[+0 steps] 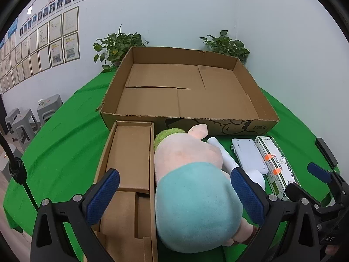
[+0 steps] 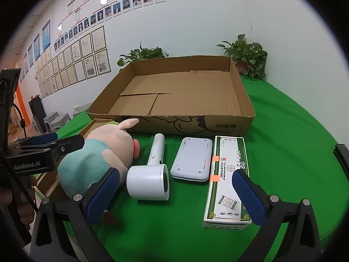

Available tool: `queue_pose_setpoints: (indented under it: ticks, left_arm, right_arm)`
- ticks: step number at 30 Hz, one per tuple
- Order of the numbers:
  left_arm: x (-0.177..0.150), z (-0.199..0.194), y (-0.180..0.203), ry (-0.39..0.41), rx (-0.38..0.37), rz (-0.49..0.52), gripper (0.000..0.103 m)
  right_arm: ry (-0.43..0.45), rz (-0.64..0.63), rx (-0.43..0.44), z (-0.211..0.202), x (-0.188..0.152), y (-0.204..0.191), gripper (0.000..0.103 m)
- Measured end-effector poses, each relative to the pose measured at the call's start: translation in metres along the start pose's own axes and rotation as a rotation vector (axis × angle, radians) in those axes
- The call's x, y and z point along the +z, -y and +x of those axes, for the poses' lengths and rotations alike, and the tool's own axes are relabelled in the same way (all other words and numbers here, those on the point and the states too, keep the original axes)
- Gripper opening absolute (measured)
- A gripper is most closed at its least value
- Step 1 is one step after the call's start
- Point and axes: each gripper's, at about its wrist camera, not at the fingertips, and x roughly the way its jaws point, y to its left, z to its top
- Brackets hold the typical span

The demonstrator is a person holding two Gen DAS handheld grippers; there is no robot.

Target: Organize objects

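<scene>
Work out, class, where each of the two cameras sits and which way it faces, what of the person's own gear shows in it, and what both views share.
Left wrist: rides the left gripper, looking forward and down at the plush pig and small carton; its open fingers show, the right gripper beside.
Right wrist: rides the right gripper, facing the hair dryer, white case and green box; the left gripper shows.
Shared: pig, dryer, case, green box, large cardboard tray, plants.
</scene>
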Motion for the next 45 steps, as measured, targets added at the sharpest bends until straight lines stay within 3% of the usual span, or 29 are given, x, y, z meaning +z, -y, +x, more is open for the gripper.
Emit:
queue_pose_setpoints:
  ticks: [9,12,18,21,28,35,37,40,45]
  left_arm:
    - [0.004,-0.003,-0.018,0.036,-0.060,-0.013,0.102]
    - [0.002,-0.003,-0.024,0.031,-0.067,-0.025,0.102]
    - [-0.004,0.005,-0.047,-0.019,-0.087,-0.086,0.102]
    - [-0.007,0.012,-0.054,-0.058,-0.151,-0.118,0.100]
    - [-0.001,0.040,-0.051,-0.182,-0.396,-0.182,0.098]
    - [0.001,0.054,-0.029,-0.211,-0.451,-0.154,0.097]
    - [0.000,0.056,-0.028,-0.224,-0.420,-0.123,0.088]
    - [-0.001,0.056,-0.034,-0.241,-0.451,-0.163,0.087]
    - [-0.004,0.052,-0.027,-0.254,-0.484,-0.129,0.087]
  right_arm:
    - [0.031,0.011,0.097,-0.001,-0.001,0.005,0.102]
    - [0.010,0.012,0.158,0.004,-0.002,0.006,0.102]
    - [-0.059,0.072,0.176,0.022,-0.005,0.018,0.102]
    - [-0.073,0.072,0.241,0.024,-0.006,0.014,0.102]
    - [-0.151,-0.018,0.521,0.025,-0.010,-0.032,0.102]
    - [-0.225,-0.042,0.571,0.042,-0.011,-0.067,0.102]
    - [-0.235,-0.084,0.545,0.047,-0.013,-0.079,0.102]
    - [-0.246,-0.078,0.579,0.050,-0.014,-0.080,0.102]
    - [-0.239,-0.081,0.602,0.041,-0.019,-0.072,0.100]
